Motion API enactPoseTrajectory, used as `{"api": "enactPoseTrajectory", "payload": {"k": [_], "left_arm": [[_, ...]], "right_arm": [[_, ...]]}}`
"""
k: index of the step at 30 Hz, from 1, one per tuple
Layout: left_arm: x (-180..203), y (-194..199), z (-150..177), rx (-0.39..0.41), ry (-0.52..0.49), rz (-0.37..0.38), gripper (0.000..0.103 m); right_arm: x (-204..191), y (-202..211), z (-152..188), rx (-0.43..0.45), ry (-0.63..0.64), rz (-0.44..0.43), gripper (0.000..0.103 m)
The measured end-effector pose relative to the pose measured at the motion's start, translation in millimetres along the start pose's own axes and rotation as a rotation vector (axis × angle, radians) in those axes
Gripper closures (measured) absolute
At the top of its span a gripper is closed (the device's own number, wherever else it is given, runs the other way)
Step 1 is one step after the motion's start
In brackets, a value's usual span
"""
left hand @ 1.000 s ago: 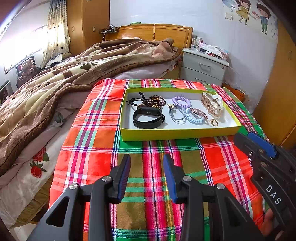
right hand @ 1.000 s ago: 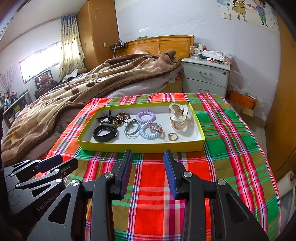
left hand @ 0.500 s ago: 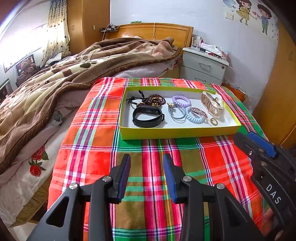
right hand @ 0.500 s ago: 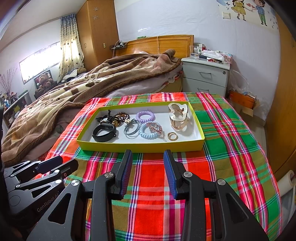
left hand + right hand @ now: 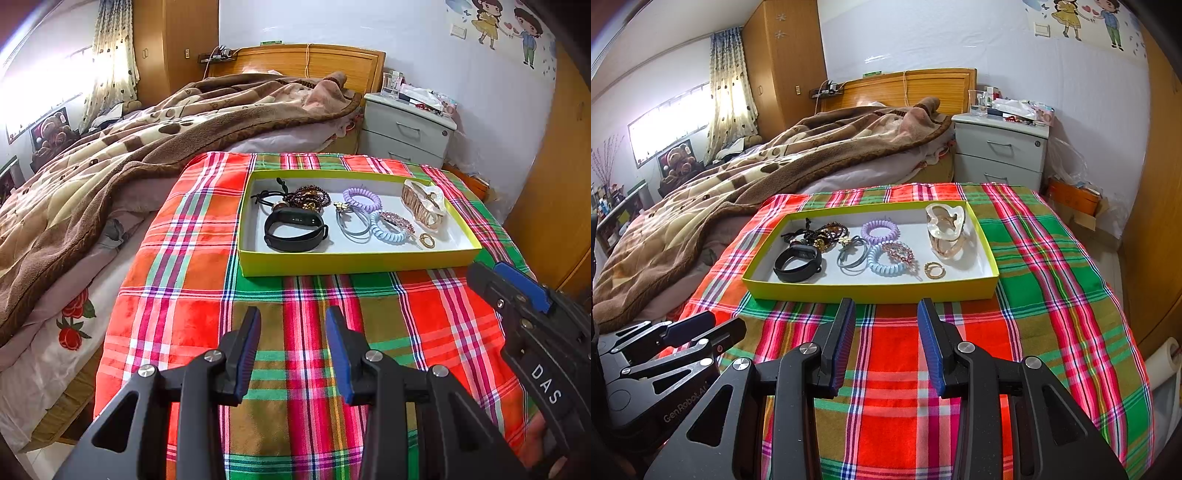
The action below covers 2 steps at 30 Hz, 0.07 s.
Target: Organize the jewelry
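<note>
Shallow yellow cardboard tray (image 5: 354, 263) on a red-and-green plaid cloth (image 5: 177, 295) over the bed, holding a black wristband (image 5: 295, 229), lilac spiral hair tie (image 5: 362, 198) and gold ring (image 5: 427, 240), left gripper (image 5: 293, 322) and right gripper (image 5: 886, 314) hovering short of the tray, jaws apart and empty

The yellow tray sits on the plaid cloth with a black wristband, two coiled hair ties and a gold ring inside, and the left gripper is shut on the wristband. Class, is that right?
Not quite. The left gripper is open and holds nothing, well short of the yellow tray; the left wrist view shows it. The black wristband lies in the tray. The rest stands.
</note>
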State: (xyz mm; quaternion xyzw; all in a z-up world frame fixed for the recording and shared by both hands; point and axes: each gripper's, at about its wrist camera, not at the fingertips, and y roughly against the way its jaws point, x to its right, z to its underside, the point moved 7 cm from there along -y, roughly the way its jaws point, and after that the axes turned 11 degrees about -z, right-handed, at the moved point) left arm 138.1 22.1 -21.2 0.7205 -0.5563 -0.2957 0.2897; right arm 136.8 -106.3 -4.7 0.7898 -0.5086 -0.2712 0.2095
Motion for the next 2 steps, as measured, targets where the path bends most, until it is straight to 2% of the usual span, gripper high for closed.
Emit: {"api": "enactPoseTrajectory", "payload": {"k": [2], "left_arm": [[0.3,-0.4,-0.2,-0.002,-0.001,0.001,0.065]], "right_arm": [[0.1,0.1,-0.1,0.001,-0.001,0.000,0.067]]}}
